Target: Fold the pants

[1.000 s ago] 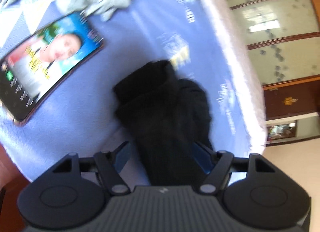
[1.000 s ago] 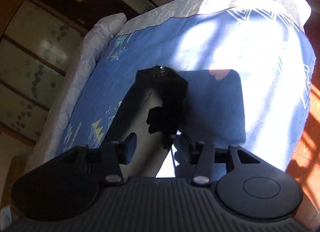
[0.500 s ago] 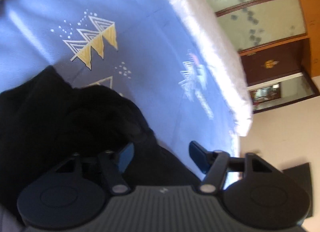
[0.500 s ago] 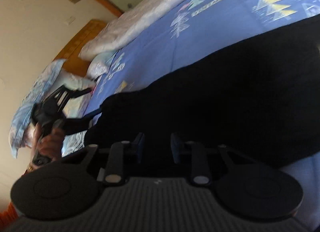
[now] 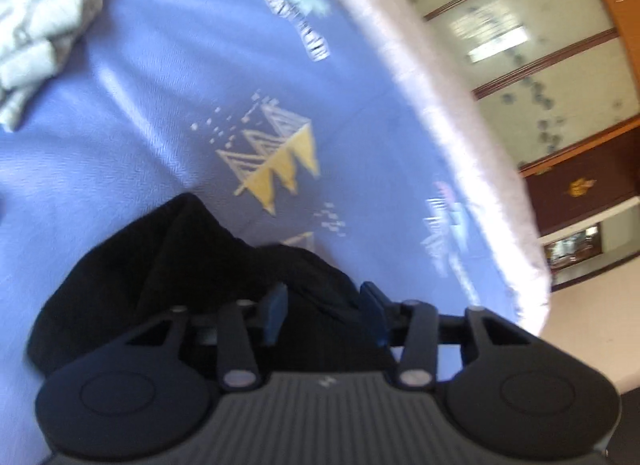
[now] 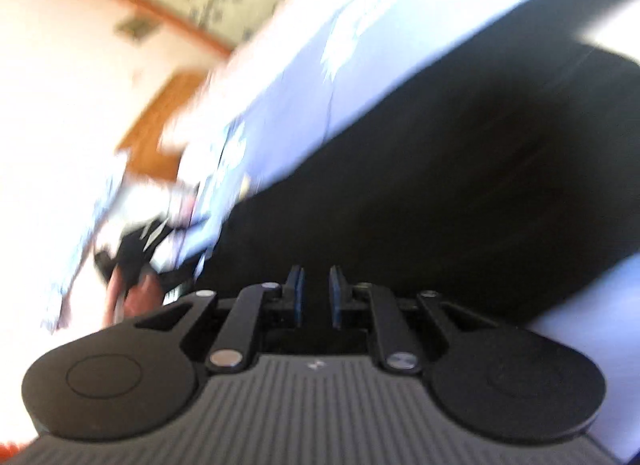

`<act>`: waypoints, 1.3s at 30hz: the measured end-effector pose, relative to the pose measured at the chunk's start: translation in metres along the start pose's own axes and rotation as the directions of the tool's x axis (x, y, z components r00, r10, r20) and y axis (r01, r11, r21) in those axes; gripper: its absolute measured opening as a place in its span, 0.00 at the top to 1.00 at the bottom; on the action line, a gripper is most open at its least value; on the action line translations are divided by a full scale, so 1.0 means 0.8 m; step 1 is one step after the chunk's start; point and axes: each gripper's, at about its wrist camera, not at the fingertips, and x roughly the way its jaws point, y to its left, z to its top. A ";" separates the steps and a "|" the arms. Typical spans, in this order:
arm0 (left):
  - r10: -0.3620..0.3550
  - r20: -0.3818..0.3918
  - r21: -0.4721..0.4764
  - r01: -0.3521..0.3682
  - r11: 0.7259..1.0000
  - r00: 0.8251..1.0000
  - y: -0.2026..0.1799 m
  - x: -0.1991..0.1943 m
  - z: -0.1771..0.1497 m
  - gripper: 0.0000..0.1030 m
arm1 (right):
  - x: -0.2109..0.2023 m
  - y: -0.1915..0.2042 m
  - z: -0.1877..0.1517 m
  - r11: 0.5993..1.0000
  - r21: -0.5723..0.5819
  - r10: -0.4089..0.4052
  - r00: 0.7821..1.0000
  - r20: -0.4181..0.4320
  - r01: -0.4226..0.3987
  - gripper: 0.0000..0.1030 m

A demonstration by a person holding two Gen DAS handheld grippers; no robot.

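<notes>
Closing on both ends of the pants is where we are. Left tongs: jaws about a third open and have just been narrowing, with a bunched ridge of black cloth between the blue pads; we can't tell whether the pads press it yet. Right tongs: jaws have just been narrowing to a slim gap; black fabric lies right ahead of and under the tips, but the frame is blurred and we can't tell if anything is pinched.

The pants sit on the blue bed cover, heaped directly in front of the left tongs and stretching as a long dark band ahead of and right of the right tongs. A crumpled grey garment lies well beyond the left tongs, off to the left. The white bed edge runs off to the right of them.

Risks, as we judge them:
- The left tongs may catch only the top layer of the bunch, so the lower layer drops on lift and the fold goes crooked.
- If the right tongs close on nothing, one end stays down and the pants twist.
- Uneven pull between the two ends drags the heap toward the bed edge.
</notes>
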 end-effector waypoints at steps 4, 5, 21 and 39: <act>0.000 -0.003 0.114 0.000 0.994 1.000 -0.024 -0.041 -0.044 0.56 | -0.089 -0.051 0.022 0.987 0.140 -0.103 0.970 0.221 0.073 0.83; 0.014 -0.015 0.164 -0.012 0.986 1.000 -0.033 -0.046 -0.060 0.55 | -0.111 -0.065 0.022 0.979 0.185 -0.134 0.953 0.272 0.085 0.83; 0.395 0.016 0.662 -0.306 0.684 0.919 -0.069 -0.046 -0.258 0.54 | -0.213 -0.203 -0.014 0.830 0.537 -0.362 0.878 0.313 0.151 0.89; 0.408 0.075 0.708 -0.337 0.621 0.910 -0.074 -0.056 -0.287 0.45 | -0.222 -0.176 -0.037 0.843 0.492 -0.415 0.845 0.336 0.218 0.89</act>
